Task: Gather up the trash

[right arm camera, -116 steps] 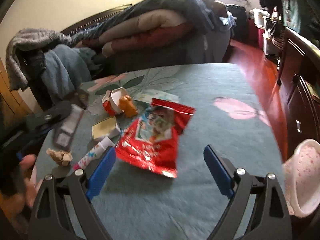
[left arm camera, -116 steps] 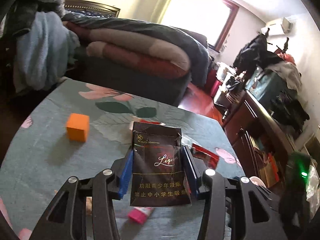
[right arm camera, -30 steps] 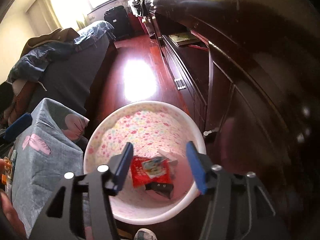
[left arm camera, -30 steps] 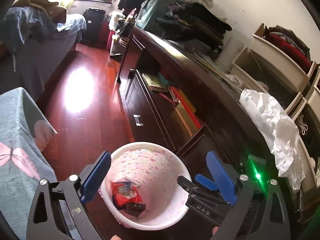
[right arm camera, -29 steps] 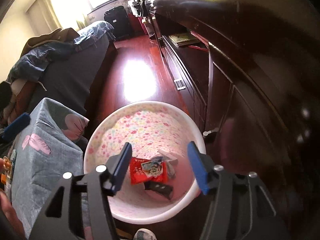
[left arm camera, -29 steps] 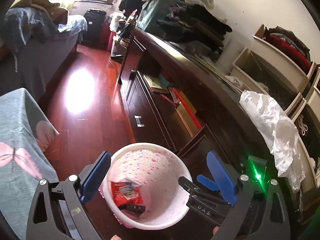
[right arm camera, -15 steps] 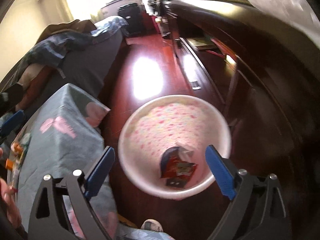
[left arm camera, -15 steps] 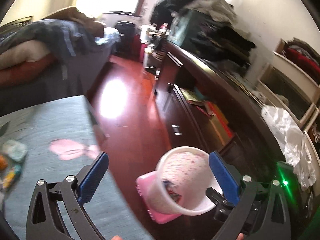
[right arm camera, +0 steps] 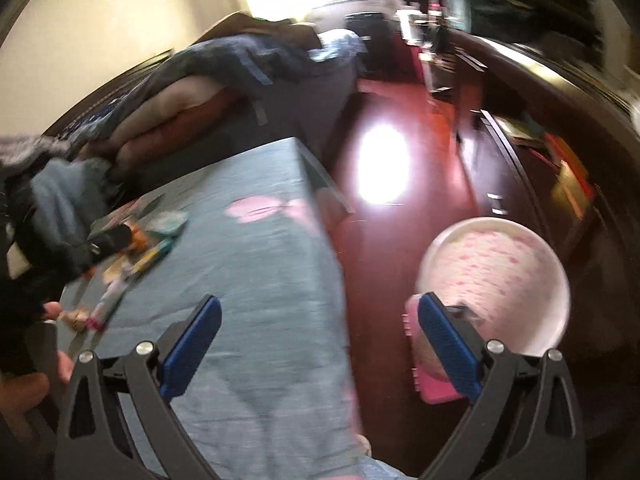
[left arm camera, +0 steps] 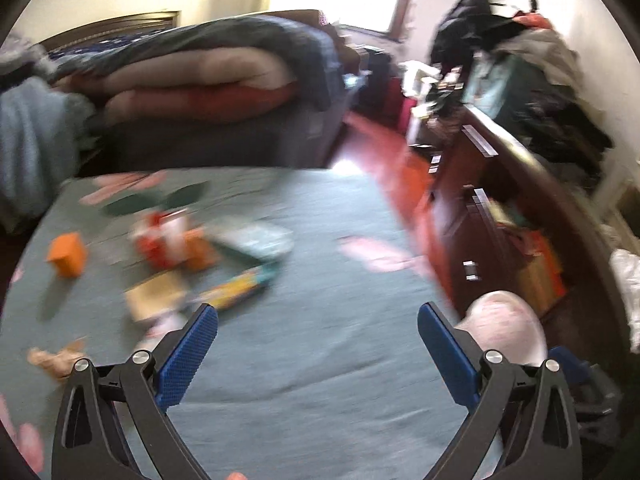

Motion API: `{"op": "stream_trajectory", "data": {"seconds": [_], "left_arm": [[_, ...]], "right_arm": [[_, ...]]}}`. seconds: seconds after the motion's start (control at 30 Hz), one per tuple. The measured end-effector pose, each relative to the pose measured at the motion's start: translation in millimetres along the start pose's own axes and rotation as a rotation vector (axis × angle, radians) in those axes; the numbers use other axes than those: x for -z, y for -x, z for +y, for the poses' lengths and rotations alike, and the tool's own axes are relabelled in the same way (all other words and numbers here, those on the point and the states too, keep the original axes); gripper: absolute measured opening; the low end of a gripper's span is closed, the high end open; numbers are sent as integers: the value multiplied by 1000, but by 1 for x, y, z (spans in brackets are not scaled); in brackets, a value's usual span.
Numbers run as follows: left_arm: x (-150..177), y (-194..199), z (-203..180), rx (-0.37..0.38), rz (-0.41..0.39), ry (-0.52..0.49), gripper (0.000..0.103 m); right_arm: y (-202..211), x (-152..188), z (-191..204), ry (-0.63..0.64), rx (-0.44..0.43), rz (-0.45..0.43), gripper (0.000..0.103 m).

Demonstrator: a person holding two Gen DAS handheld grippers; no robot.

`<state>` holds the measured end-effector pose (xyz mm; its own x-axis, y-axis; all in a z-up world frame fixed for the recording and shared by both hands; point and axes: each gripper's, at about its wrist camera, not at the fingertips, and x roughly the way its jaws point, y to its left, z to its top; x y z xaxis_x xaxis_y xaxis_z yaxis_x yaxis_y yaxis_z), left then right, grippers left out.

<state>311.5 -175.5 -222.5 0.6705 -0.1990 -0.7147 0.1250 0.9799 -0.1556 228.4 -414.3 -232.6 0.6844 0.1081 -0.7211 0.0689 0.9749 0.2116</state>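
My left gripper (left arm camera: 318, 316) is open and empty over the teal flowered tablecloth (left arm camera: 320, 376). Blurred litter lies ahead of it on the left: a yellow-teal wrapper (left arm camera: 240, 286), a cardboard scrap (left arm camera: 154, 294), a red and white carton (left arm camera: 162, 236), a pale teal packet (left arm camera: 260, 238), crumpled paper (left arm camera: 54, 360) and an orange cube (left arm camera: 67, 254). My right gripper (right arm camera: 319, 304) hangs over the table's edge, its jaws opening with nothing between them. The pink flowered bin (right arm camera: 500, 280) stands on the floor to its right. The bin (left arm camera: 504, 328) also shows behind my left gripper's right finger.
A bed piled with folded quilts (left arm camera: 192, 76) lies beyond the table. A long dark cabinet (left arm camera: 500, 208) runs along the right, with red wooden floor (right arm camera: 384, 128) between it and the table. A pink flat thing (right arm camera: 428, 384) lies under the bin. A hand (right arm camera: 24, 392) shows at the left.
Both views have swung left from the bin to the table. The right jaws have spread wide. The red snack bag and dark pack seen in the bin are out of sight.
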Motion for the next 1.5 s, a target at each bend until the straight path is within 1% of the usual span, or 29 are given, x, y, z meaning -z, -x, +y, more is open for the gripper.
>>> {"op": "stream_trajectory", "data": {"seconds": [0.13,0.23,0.3,0.33,0.43,0.5,0.57,0.6,0.63,0.7,0.73,0.8,0.87,1.03,1.13,1.2,1.37,1.5], "left_arm": [[15,-7,48,-58,46,38,99],[23,-12,66,-93,64,29,99],[27,-17,73,-109,83,19,93],[29,-21,75,-114,99,14,85],[33,-29,78,-118,121,4,81],[35,-32,79,-112,121,4,76],[36,-35,80,-111,121,6,60],[37,-36,81,-117,121,4,56],[38,-36,81,-119,123,2,47],[39,-35,83,-122,113,5,35],[40,-34,85,-117,109,7,23],[40,-31,90,-91,98,27,23],[39,-20,95,-64,62,52,22],[32,33,119,-65,-79,116,23],[27,64,143,-95,-144,155,23],[28,79,159,-124,-167,176,23],[34,104,203,-234,-191,227,23],[46,114,233,-282,-183,281,23]], "right_arm": [[-6,2,30,46,-35,18,99],[-10,4,46,62,-50,31,99],[-12,3,54,66,-52,34,99],[-12,3,56,70,-52,34,99],[-12,1,62,77,-50,30,99],[-14,-1,65,86,-50,31,99],[-15,-2,71,98,-47,32,99],[-16,-2,72,102,-49,32,99],[-18,-3,76,105,-53,33,99],[-20,-4,83,110,-59,35,99],[-21,-4,87,113,-63,36,99],[-23,-6,96,120,-68,36,99],[-25,-6,106,130,-76,38,99],[-35,-1,143,188,-117,60,99],[-43,6,174,234,-162,81,99],[-49,13,199,274,-196,98,99],[-63,31,259,369,-269,131,99],[-71,42,299,440,-292,147,99]]}}
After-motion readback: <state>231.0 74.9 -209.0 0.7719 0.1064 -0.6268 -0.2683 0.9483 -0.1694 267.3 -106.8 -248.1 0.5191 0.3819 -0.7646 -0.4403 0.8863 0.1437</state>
